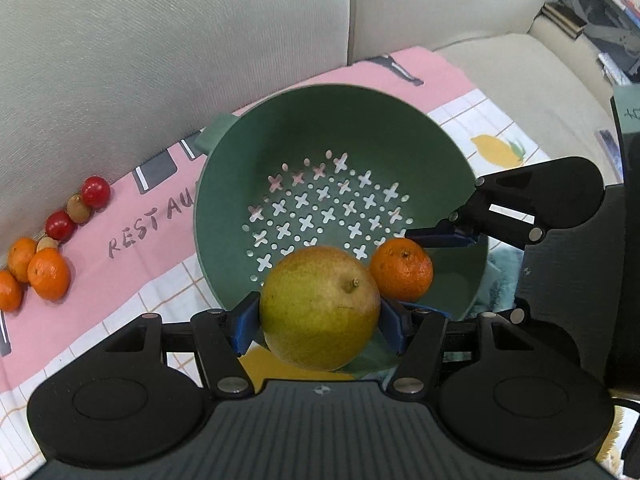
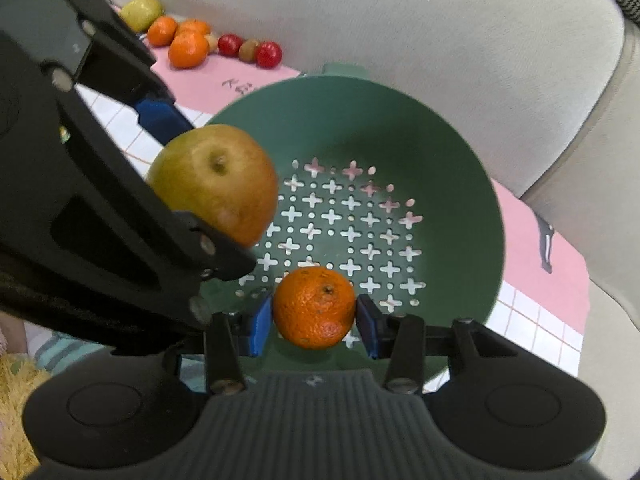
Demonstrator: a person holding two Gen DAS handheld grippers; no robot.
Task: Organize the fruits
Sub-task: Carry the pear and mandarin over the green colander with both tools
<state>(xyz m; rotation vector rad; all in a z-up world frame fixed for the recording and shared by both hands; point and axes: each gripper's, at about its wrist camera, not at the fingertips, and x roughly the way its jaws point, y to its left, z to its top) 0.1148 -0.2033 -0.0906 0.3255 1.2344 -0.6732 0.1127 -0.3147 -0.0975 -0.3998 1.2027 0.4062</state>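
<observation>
A: Fingers check — left gripper (image 1: 318,322) clamped on the pear (image 1: 320,308), right gripper (image 2: 314,320) clamped on a mandarin (image 2: 314,307).

B: Where?

A: Both over the near side of the green colander (image 1: 400,120). Remaining fruit (image 1: 48,240) sits far left on the pink cloth (image 1: 120,280), against the sofa back (image 1: 160,40).
</observation>
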